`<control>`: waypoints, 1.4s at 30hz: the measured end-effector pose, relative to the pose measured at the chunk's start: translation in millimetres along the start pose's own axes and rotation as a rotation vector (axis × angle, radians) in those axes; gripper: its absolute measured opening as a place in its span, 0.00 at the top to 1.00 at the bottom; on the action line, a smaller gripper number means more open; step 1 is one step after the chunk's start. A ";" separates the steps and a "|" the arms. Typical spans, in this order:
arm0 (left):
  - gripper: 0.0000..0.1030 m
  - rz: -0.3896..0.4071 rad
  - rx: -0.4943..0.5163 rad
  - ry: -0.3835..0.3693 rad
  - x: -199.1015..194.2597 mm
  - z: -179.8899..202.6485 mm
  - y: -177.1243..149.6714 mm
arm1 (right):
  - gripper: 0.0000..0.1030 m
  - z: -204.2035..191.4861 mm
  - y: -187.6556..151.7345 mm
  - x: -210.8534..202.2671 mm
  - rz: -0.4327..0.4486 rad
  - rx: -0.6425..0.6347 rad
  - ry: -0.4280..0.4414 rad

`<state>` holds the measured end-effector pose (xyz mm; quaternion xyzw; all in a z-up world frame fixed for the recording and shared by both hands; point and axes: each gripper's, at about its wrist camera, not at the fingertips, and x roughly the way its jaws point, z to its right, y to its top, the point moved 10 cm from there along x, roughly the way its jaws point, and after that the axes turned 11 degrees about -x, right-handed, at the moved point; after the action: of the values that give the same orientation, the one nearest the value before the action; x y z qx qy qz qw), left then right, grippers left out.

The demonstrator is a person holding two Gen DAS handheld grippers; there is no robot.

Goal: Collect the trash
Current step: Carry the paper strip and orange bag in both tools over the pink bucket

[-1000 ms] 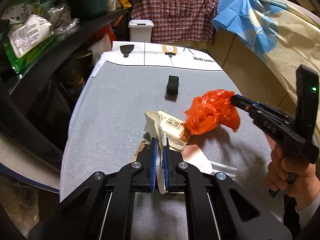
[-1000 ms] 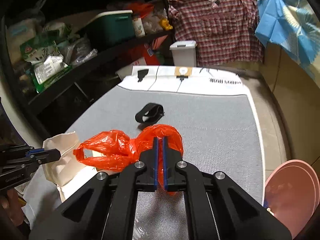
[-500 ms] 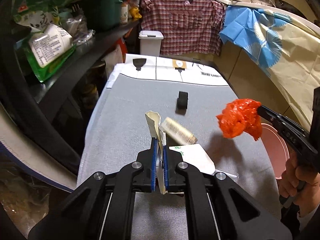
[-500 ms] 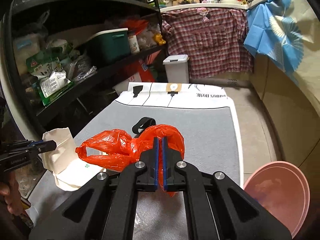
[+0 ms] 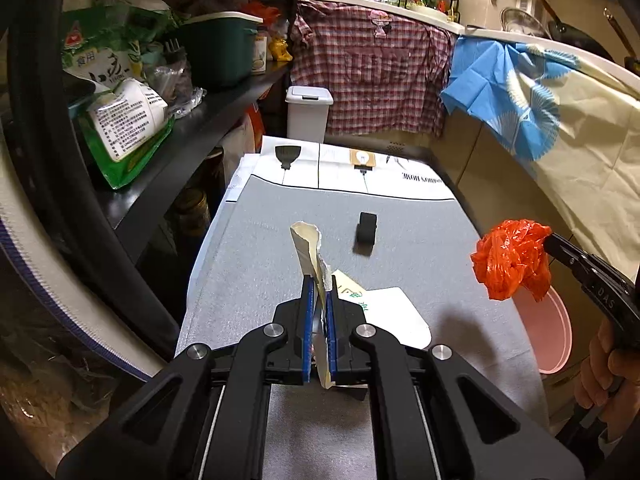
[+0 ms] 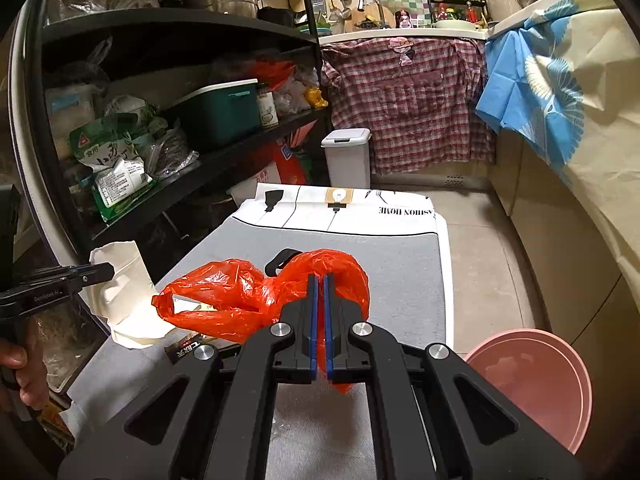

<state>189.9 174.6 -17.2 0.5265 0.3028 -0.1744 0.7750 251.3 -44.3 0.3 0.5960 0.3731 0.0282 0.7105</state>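
Observation:
My left gripper (image 5: pixel 319 280) is shut on a cream paper bag (image 5: pixel 305 246), which hangs lifted above the grey mat (image 5: pixel 272 248). In the right wrist view that same gripper (image 6: pixel 110 267) holds the paper bag (image 6: pixel 124 300) at the table's left edge. My right gripper (image 6: pixel 320 277) is shut on a crumpled orange plastic bag (image 6: pixel 240 300), raised off the table. From the left wrist view, the right gripper (image 5: pixel 551 241) carries the orange bag (image 5: pixel 510 260) above the mat's right edge, near a pink basin (image 5: pixel 546 332). A dark snack wrapper (image 6: pixel 186 350) lies on the mat.
A black strap loop (image 5: pixel 367 229) lies mid-mat. The pink basin (image 6: pixel 532 380) sits on the floor to the right of the table. A white lidded bin (image 6: pixel 347 156) stands beyond the far end. Packed black shelves (image 6: pixel 192 160) run along the left, and cloth-draped counters line the right.
Both grippers have risen with their loads. The orange bag came off the mat and swung right toward the pink basin. The paper bag lifted clear of the other litter.

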 end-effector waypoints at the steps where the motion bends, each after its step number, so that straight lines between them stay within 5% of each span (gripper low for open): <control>1: 0.94 0.003 -0.001 -0.005 -2.4 0.8 0.1 | 0.98 -0.2 0.8 -2.7 0.001 0.002 0.000; 24: 0.94 0.023 0.062 -0.051 -9.7 37.7 -12.0 | 0.97 25.6 -13.1 -81.1 0.034 -0.040 -0.077; 42: 0.94 0.012 0.107 -0.090 4.9 93.3 -21.1 | 0.97 90.1 -48.3 -79.6 0.006 0.093 -0.146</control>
<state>207.8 80.8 -10.9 0.5608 0.2547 -0.2092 0.7595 225.2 -171.2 -1.1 0.6299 0.3197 -0.0307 0.7072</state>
